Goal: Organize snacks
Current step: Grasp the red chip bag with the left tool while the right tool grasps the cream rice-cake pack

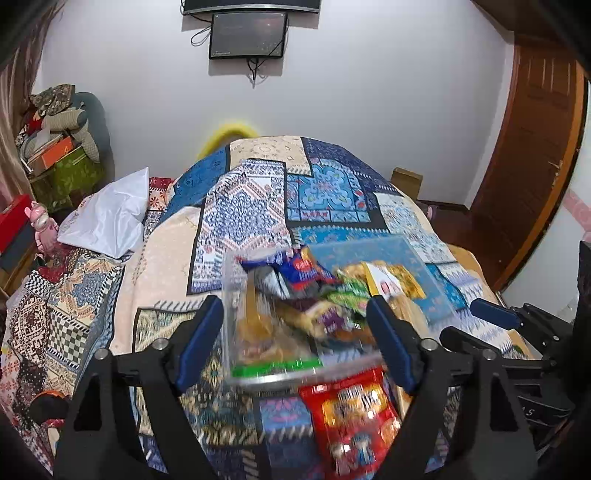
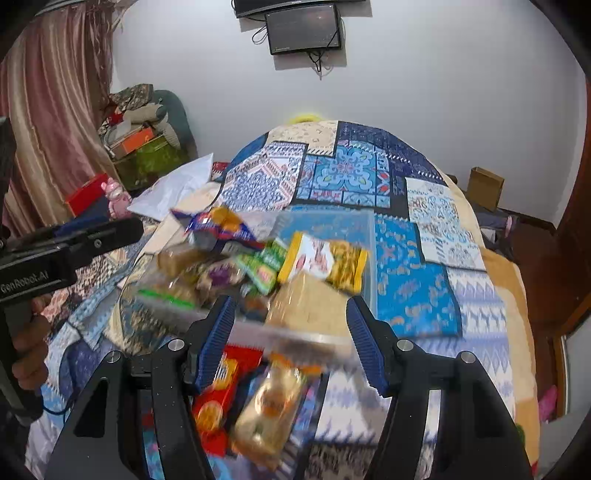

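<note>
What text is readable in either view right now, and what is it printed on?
"GenRobot.AI": on the side of the left gripper, seen from the right wrist view.
Red snack packet: print too blurred to read.
Packets in the clear box: print too blurred to read.
Wall screen: a faint line of text, too small to read.

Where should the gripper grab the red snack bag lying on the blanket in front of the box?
Probably the near short edge of the red snack bag, coming from above. It lies flat on the patchwork blanket just outside the clear box, so a thin crimped edge should pinch more easily than the puffy middle. The left gripper is open already.
</note>
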### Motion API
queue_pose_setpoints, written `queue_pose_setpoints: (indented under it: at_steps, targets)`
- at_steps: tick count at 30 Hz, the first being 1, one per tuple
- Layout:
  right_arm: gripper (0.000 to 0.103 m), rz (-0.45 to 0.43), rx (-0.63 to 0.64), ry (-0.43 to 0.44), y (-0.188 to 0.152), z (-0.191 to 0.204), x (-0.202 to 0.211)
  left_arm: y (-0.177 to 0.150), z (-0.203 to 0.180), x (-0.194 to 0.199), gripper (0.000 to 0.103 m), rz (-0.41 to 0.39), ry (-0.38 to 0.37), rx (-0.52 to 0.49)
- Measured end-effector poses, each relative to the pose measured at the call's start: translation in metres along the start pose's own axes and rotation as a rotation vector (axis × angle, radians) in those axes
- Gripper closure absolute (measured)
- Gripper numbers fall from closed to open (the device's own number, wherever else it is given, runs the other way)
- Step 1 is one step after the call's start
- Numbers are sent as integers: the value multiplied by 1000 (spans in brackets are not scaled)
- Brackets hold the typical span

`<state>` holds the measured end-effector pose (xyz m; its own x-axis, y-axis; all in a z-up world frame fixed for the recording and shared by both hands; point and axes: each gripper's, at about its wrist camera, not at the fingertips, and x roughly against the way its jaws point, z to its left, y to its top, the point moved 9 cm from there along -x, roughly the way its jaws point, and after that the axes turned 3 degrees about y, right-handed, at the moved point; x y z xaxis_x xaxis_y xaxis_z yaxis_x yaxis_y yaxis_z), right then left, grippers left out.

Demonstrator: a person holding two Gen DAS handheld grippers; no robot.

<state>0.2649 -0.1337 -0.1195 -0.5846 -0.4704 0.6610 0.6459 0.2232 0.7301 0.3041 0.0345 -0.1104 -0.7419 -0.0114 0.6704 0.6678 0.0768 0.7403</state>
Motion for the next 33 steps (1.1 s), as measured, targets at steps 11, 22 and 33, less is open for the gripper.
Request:
queue_pose_setpoints:
  at_steps: [11, 22, 33]
  targets:
    - [44, 147, -12, -6, -66, 6, -23, -73, -4, -1, 21, 108, 20, -59]
    - [64, 242, -3, 13, -98, 10, -50, -111, -26, -24, 21, 203, -27, -60]
    - [66, 183, -102, 42, -110, -19, -14, -129, -57, -57, 8, 289, -83, -46]
